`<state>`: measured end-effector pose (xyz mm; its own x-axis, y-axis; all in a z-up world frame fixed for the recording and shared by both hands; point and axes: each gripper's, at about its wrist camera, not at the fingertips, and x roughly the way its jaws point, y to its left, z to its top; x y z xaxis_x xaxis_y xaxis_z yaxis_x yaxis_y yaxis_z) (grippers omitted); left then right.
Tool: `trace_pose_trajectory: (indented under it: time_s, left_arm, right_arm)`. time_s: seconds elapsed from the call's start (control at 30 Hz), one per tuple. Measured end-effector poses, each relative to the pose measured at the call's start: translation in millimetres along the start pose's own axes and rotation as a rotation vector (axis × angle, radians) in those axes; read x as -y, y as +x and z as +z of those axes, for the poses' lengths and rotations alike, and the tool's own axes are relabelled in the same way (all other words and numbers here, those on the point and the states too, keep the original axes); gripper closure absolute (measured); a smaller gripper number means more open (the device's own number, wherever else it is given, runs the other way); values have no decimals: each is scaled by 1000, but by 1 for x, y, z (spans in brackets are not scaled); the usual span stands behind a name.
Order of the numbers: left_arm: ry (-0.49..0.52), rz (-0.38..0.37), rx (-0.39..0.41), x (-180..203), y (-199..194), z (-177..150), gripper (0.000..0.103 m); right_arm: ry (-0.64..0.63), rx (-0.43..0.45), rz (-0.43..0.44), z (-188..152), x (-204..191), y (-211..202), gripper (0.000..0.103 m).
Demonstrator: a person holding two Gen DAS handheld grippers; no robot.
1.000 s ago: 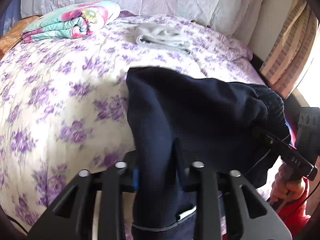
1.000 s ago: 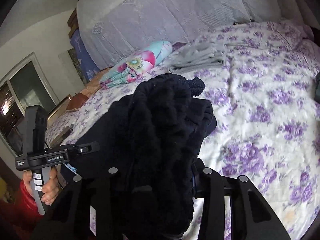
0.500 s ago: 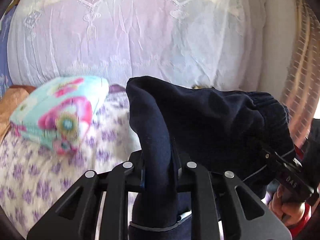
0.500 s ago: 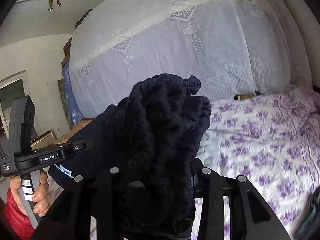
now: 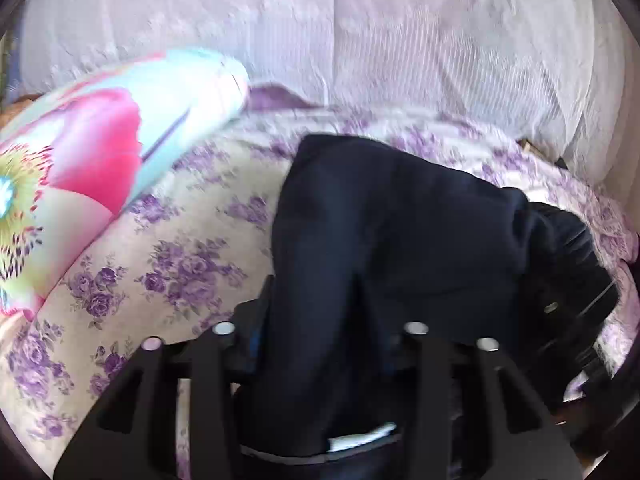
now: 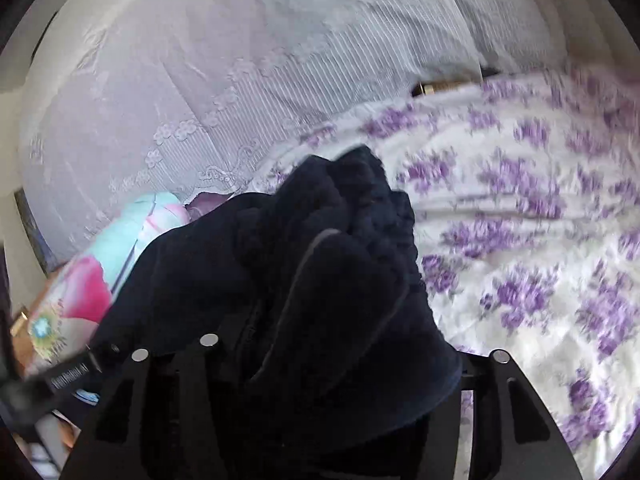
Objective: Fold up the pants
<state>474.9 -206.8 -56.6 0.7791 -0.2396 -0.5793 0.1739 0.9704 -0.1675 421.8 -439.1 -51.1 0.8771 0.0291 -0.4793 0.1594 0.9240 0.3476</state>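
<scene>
The dark navy pants (image 5: 384, 232) hang bunched between both grippers above the bed. My left gripper (image 5: 320, 332) is shut on a fold of the pants, and the cloth drapes over its fingers. My right gripper (image 6: 320, 344) is shut on the gathered elastic waistband end of the pants (image 6: 328, 264), which hides its fingertips. The right gripper shows dimly behind the cloth at the right of the left wrist view (image 5: 560, 312). The left gripper's body shows at the lower left of the right wrist view (image 6: 68, 372).
The bed has a white spread with purple flowers (image 5: 168, 264), also in the right wrist view (image 6: 520, 240). A folded bright floral blanket (image 5: 92, 172) lies at the left, near the white lace-covered headboard (image 5: 360, 40).
Both grippers have carried the pants forward and down towards the head of the bed. The floral blanket and the headboard are now much closer. Both grips are unchanged.
</scene>
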Motion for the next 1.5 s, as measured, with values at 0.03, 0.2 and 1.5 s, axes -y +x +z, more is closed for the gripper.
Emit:
trace_pose_trajectory:
  time_s: [0.03,0.2,1.5]
  left_arm:
    - [28,51,32,2,-4,-5,43]
    - [54,10,86,-8,-35,5,38]
    - [236,78,193,-3,-250,-117,5]
  right_arm:
    - [-47,10,-21,5,-5,-5,37]
    - [-106,193,-107,8,-22,-48,36]
    - [-117,308,-121,-84,-80,-255,9]
